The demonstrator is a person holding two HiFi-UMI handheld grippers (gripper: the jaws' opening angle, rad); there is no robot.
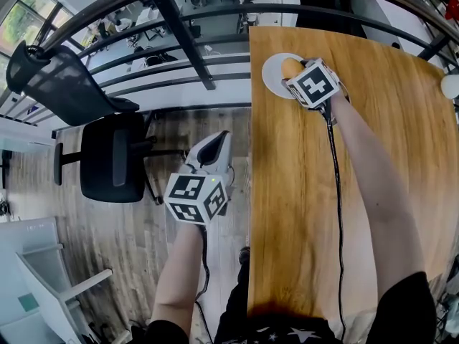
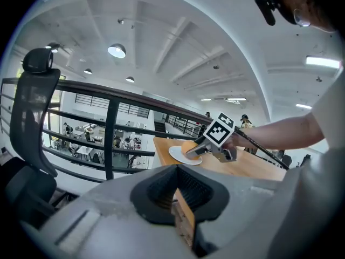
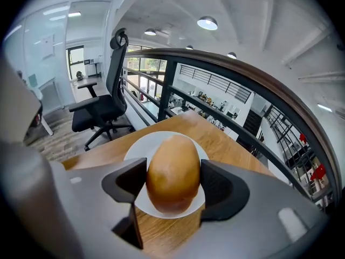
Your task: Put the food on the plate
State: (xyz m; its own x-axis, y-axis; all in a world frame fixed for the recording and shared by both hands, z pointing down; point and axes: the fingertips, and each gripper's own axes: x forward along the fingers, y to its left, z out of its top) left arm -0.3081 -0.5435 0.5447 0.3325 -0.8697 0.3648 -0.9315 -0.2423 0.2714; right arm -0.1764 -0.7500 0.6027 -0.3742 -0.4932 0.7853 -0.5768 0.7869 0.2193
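Holding the food [image 3: 172, 166], the right gripper [image 3: 173, 183] has its two dark pads set against the left and right flanks of the item, with the jaws standing wide to match its width. The food is a smooth, golden-brown oval piece, upright between the pads and in front of the white plate [image 3: 141, 144]. No view shows whether its underside touches the plate surface or hangs just clear of it. The plate sits on the wooden table [image 1: 301, 192], near the far left corner as the head view shows it, close to the table edge. The right forearm reaches out over the table, and a black cable [image 1: 337, 192] runs back along it from the gripper's marker cube [image 1: 313, 84]. The left gripper [image 1: 209, 149] is off the table, to the left of its edge and above the wood-pattern floor [image 1: 143, 264], well apart from the plate. Its jaws are brought together with nothing between them, as the left gripper view confirms. Its marker cube [image 1: 195, 198] faces up toward the head camera. A black office chair [image 1: 111, 156] stands on the floor to the left of the left gripper. A dark metal railing [image 1: 179, 20] runs past the far end of the table, with a lower level visible beyond it.
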